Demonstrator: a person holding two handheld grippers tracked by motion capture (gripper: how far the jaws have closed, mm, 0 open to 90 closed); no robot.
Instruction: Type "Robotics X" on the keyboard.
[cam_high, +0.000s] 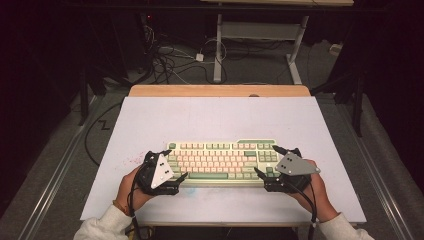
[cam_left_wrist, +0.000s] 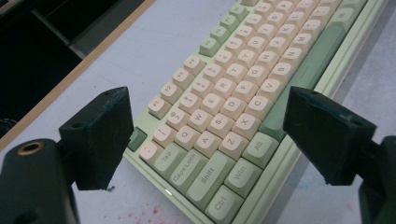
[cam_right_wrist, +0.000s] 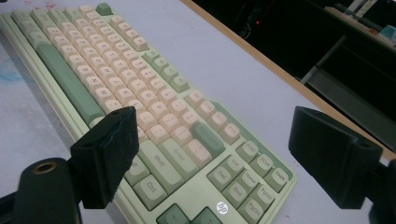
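Observation:
A pale green keyboard (cam_high: 222, 161) with cream and green keys lies flat on the white table (cam_high: 215, 117), near its front edge. My left gripper (cam_high: 176, 163) is open at the keyboard's left end, one jaw toward the back edge and one toward the front. In the left gripper view the gripper (cam_left_wrist: 210, 123) straddles the keyboard (cam_left_wrist: 243, 74) over the Tab-to-Alt keys. My right gripper (cam_high: 265, 159) stands open at the right end. In the right gripper view the gripper (cam_right_wrist: 219, 147) spans the keyboard (cam_right_wrist: 116, 70) around the Enter and navigation keys. Whether any jaw touches the case, I cannot tell.
The table's far edge is a wooden strip (cam_high: 220, 90). Faint red stains (cam_high: 131, 161) mark the surface left of the keyboard. Beyond the table, cables (cam_high: 167, 57) lie on the floor beside the legs of another desk (cam_high: 218, 50). Bare table surface stretches behind the keyboard.

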